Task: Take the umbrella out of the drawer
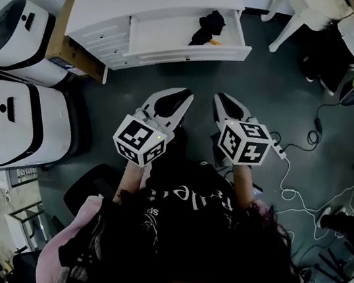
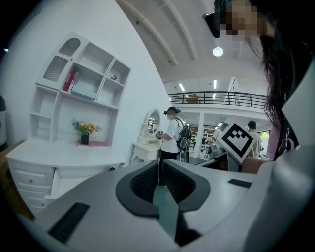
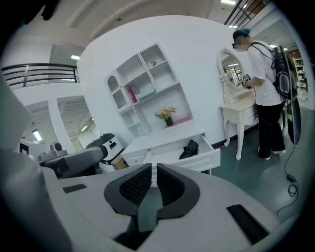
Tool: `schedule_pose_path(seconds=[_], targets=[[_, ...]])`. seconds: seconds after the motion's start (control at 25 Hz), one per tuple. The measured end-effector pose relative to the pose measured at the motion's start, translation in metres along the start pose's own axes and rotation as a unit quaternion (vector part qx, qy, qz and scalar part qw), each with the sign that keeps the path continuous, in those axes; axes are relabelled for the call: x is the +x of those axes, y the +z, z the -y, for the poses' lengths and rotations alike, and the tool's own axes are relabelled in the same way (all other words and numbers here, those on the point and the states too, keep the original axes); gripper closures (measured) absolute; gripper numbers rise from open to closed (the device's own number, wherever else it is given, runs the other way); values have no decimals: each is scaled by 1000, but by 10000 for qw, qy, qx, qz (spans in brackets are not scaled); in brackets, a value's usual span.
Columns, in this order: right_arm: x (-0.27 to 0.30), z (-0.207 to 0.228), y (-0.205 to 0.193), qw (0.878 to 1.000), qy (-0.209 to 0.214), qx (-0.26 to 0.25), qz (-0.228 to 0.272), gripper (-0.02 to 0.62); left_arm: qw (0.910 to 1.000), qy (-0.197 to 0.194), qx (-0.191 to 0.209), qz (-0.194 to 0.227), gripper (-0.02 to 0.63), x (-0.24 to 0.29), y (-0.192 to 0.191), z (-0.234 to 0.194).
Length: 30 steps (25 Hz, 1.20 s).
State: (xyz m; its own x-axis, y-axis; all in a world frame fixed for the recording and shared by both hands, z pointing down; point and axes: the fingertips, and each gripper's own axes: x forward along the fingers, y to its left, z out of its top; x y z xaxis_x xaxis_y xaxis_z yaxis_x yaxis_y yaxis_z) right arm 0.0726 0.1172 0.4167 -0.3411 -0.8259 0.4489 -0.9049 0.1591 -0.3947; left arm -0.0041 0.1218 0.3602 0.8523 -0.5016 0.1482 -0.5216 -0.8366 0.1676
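Currently | reaching: left tool (image 1: 186, 94), right tool (image 1: 218, 98) hovering shut, empty, before open white drawer (image 1: 191, 52) | black folded umbrella (image 1: 208, 28) lying inside | next: likely opening one tool over it.

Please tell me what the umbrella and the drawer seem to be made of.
Umbrella: likely black woven fabric with a matte finish; it lies in a soft, crumpled heap and shows no shine.
Drawer: probably wood or board painted white; the surface is smooth and even, with crisp straight edges. The paint hides which of the two it is.
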Motion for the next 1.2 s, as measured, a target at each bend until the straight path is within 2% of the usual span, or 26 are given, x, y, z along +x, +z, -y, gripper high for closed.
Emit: schedule_pose_path(seconds=[0.28, 0.56, 0.84, 1.2], targets=[[91, -15, 43, 9999, -93, 26, -79, 531, 9998, -206, -51, -4, 566, 25, 24, -94], [160, -25, 67, 9994, -275, 117, -146, 531, 9992, -387, -107, -32, 566, 37, 32, -170], [207, -13, 83, 9977, -619, 235, -151, 531, 9977, -656, -146, 7, 566, 51, 42, -216], [224, 15, 99, 9943, -977, 397, -148, 529, 9965, -780, -270, -100, 566, 72, 40, -244]])
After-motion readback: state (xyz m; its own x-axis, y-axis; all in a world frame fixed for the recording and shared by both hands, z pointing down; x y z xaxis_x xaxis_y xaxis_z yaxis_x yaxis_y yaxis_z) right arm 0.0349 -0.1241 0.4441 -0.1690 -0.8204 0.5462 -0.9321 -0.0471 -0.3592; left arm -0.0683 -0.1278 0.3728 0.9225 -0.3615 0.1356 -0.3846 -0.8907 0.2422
